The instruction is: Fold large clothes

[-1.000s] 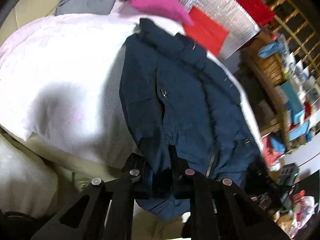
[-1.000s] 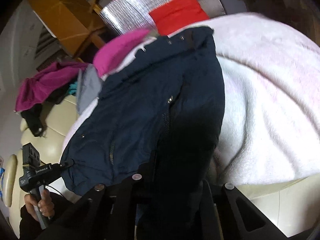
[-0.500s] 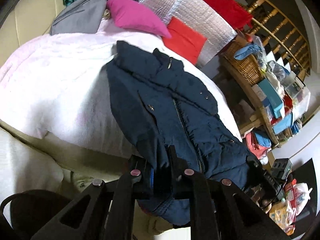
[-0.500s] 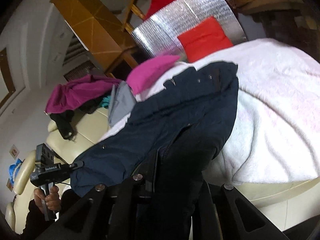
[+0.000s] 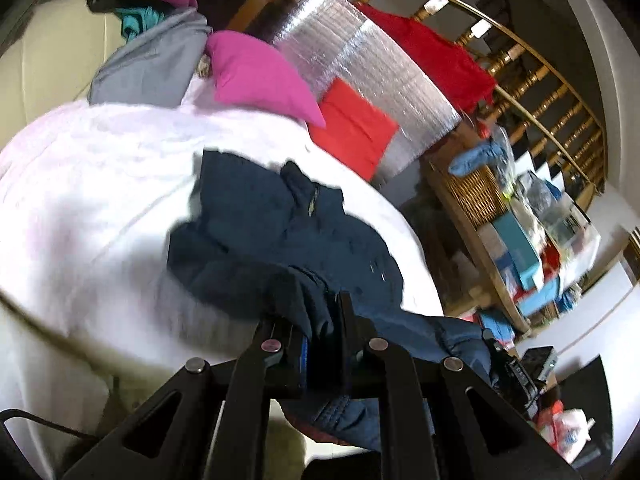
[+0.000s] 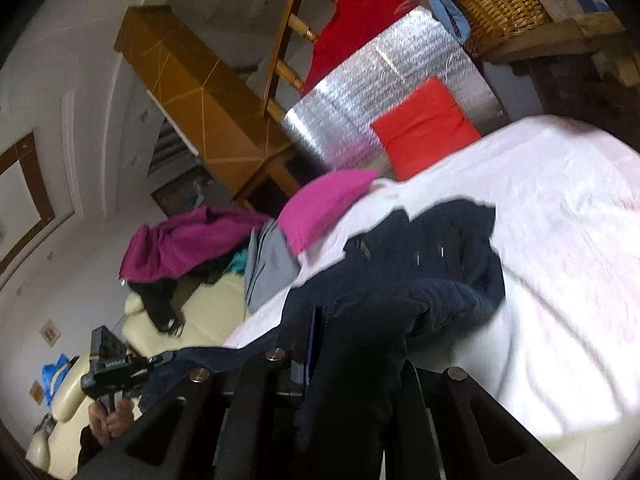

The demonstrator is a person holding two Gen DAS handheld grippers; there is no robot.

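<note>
Your left gripper (image 5: 324,332): jaws clamped on a bunched hem edge of the navy jacket (image 5: 288,232). Your right gripper (image 6: 340,344): jaws likewise pinched on dark jacket cloth, which drapes down over its fingers.

Landmark: white blanket (image 5: 100,208), spread over a cream sofa (image 6: 200,320).

Navy jacket: collar end lying crumpled on the blanket's middle; near end lifted off the blanket, hanging between your two grippers. Both views blurred, so seams and zip are hard to read.

Pink cushion (image 5: 260,76): at the blanket's far edge, touching it.

Grey garment (image 5: 152,68): just beside the pink cushion, at the blanket's far corner.

Red cushion (image 5: 352,124): beyond the blanket's far edge, leaning against a silver foil panel (image 5: 360,60).

Magenta garment (image 6: 184,240): heaped on the sofa back, past the grey garment.

Wicker basket (image 6: 496,0): well apart from the blanket, on a wooden shelf beyond the foil panel.

Your hand (image 6: 112,420): seen from the right wrist, wrapped round the left gripper's handle, off the blanket's side.
</note>
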